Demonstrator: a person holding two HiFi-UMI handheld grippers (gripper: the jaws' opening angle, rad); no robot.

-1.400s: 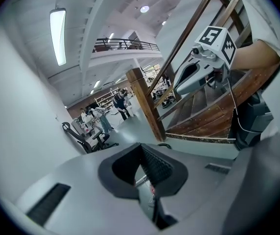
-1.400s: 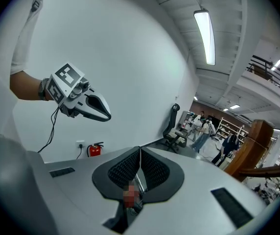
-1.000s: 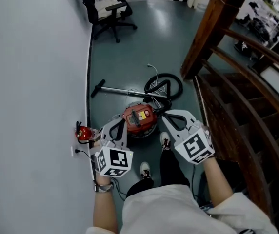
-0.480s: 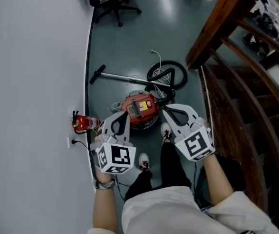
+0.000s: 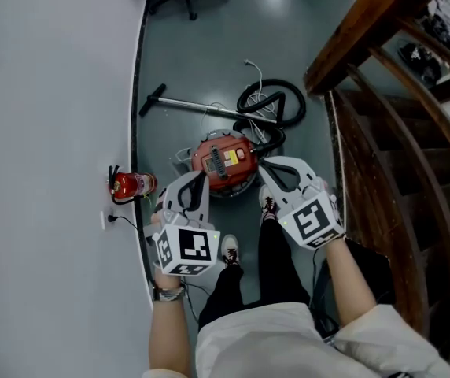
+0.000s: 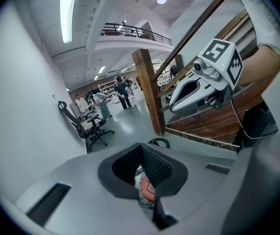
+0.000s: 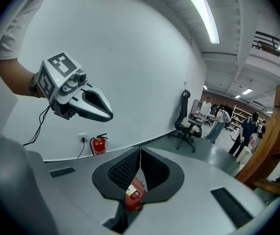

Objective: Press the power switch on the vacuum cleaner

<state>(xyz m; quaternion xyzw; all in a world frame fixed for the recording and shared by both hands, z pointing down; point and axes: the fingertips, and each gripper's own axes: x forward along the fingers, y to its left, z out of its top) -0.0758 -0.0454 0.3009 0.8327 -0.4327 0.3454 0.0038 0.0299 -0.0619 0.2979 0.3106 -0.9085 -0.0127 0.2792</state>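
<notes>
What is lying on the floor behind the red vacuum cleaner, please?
A metal wand and a coiled black hose lie behind the vacuum cleaner. Where the hose joins it is hidden by its body.

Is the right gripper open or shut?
Shut: on the right gripper the pads meet, nothing between them; the vacuum cleaner lies beyond.

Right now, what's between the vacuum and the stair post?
The coiled black hose lies between the vacuum and the post. The head view shows it.
</notes>
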